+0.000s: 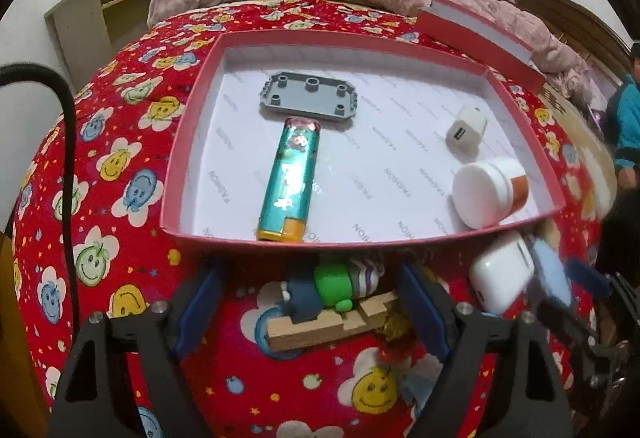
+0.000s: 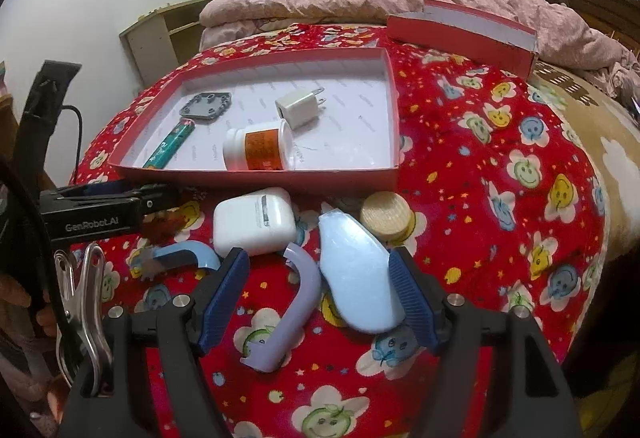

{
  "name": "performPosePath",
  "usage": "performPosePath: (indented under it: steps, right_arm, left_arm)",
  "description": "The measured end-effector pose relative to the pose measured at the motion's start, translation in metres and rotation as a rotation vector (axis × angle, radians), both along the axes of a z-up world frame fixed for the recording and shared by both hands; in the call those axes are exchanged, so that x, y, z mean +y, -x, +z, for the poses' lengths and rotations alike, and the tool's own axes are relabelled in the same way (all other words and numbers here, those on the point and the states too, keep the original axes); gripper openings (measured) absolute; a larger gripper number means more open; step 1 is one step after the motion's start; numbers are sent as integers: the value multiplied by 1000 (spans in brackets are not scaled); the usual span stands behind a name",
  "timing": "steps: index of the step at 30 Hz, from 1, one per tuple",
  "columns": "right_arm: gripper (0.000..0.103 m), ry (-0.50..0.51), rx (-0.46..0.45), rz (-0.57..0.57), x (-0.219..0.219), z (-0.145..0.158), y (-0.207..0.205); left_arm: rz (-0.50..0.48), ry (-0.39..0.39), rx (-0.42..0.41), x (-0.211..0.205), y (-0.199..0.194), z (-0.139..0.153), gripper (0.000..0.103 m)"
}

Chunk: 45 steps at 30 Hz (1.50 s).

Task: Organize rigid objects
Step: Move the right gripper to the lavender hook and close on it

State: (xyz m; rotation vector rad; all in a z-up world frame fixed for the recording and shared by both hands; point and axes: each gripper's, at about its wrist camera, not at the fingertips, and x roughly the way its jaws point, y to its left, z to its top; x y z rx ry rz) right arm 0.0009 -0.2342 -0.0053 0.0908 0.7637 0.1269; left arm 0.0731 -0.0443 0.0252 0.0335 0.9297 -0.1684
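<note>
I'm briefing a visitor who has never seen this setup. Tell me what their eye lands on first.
First the loud red bedspread printed with smiley-face flowers, then the shallow red box lying on it, holding a teal lighter, a grey studded plate, a white charger plug and a tipped-over white jar. In front of the box, loose items wait between open tongs: a white earbud case and a pale blue piece.

Red tray [image 1: 188,165] holding lighter [image 1: 289,177], jar [image 1: 486,191]

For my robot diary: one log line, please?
left gripper: open over toy figure | right gripper: open around blue piece | box: four items
</note>
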Motion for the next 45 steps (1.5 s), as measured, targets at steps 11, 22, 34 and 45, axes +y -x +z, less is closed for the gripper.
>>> performPosePath:
  steps: [11, 22, 34, 45]
  right_arm:
    - [74, -24, -6, -23, -5, 2, 4]
    - [64, -35, 18, -13, 3, 9, 27]
    - [48, -36, 110, 18, 19, -14, 18]
    - [48, 30, 85, 2, 27, -18, 19]
  left_arm:
    - [21, -58, -58, -10, 5, -5, 84]
    - [5, -40, -82, -8, 16, -2, 53]
    - [-56, -17, -83, -11, 18, -4, 74]
    - [-38, -70, -71, -18, 9, -5, 81]
